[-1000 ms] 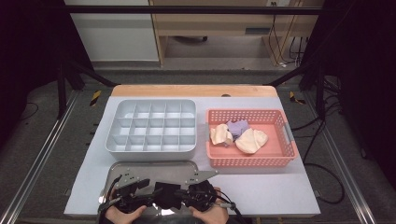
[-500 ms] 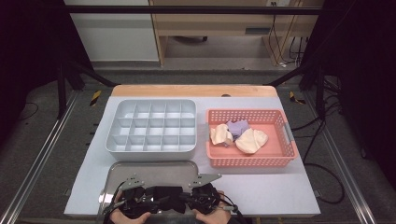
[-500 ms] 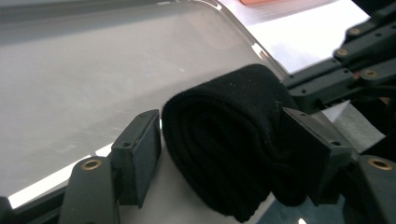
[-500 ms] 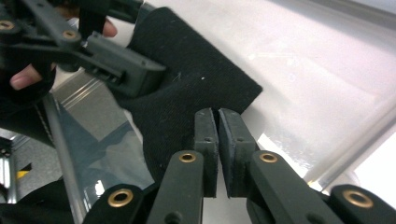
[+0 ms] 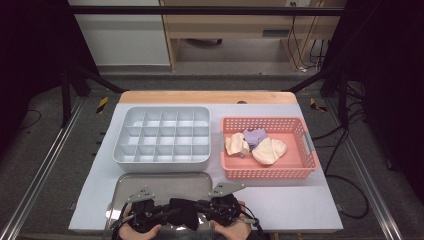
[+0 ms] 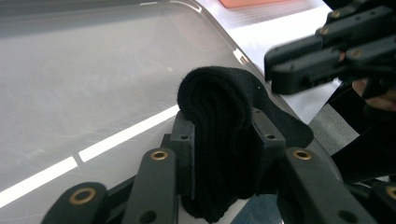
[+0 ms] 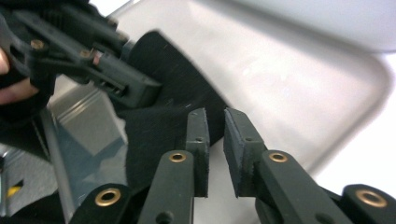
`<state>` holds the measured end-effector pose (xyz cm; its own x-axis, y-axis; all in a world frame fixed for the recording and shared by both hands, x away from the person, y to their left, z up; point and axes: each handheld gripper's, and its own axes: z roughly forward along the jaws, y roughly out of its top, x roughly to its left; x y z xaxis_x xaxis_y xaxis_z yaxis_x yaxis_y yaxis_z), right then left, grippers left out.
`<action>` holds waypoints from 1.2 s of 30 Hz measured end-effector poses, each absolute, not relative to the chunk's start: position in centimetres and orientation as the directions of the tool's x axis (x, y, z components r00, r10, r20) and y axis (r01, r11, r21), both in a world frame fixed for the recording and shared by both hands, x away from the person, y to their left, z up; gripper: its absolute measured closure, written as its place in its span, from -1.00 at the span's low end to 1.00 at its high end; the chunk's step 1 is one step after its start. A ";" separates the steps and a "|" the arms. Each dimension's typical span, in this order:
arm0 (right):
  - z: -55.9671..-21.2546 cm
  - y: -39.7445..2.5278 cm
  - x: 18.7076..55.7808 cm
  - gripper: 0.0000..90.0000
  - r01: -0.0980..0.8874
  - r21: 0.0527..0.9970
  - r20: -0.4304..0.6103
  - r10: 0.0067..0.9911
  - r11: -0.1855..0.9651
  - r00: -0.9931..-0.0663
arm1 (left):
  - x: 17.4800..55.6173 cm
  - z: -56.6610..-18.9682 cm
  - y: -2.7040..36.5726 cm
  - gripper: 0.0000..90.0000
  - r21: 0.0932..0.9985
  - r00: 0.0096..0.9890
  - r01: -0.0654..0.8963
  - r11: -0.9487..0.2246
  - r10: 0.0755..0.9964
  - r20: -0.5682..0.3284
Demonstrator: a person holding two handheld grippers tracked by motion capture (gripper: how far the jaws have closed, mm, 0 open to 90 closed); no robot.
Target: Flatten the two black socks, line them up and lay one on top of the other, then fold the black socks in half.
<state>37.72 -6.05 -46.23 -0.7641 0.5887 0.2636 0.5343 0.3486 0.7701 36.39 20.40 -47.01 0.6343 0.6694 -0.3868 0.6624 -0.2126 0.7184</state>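
Note:
A black sock (image 5: 182,212), folded into a thick roll, is over the near end of a metal tray (image 5: 165,182). My left gripper (image 6: 224,135) is shut on the black sock (image 6: 219,107), whose roll bulges above the pads. My right gripper (image 7: 215,121) stands just beside it with its jaws a narrow gap apart, and the edge of the black sock (image 7: 177,84) lies against its left finger. In the high view the left gripper (image 5: 162,216) and right gripper (image 5: 204,210) face each other near the table's front edge.
A grey compartment box (image 5: 162,162) stands beyond the metal tray. To its right a pink basket (image 5: 270,173) holds two cream cloths (image 5: 235,145) (image 5: 270,150) and a lilac one (image 5: 255,135). The table's front edge runs just under both hands.
Both hands have shifted slightly toward the near edge. The black sock stays between the two grippers.

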 end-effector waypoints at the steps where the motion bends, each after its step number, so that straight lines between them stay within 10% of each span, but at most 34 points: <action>1: -46.1 -6.4 37.8 0.72 0.531 0.778 0.259 0.599 0.336 -0.758 | 36.4 -46.9 20.4 0.50 0.725 0.640 0.657 -0.208 0.662 -0.390; 19: -44.9 -14.4 38.7 0.04 0.525 0.824 0.159 0.802 0.214 -0.576 | 37.8 -43.1 21.5 0.50 0.810 0.670 0.548 -0.210 0.689 -0.275; 36: -45.6 -19.1 38.0 -0.14 0.555 0.813 0.115 0.885 0.177 -0.451 | 39.2 -40.8 23.4 0.49 0.831 0.656 0.517 -0.205 0.719 -0.231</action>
<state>37.97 -19.07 -45.62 -0.4510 0.8851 0.1150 0.5548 0.1770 0.8129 39.19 23.35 -40.76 0.6560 0.7185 -0.2310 0.5168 -0.2046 0.8313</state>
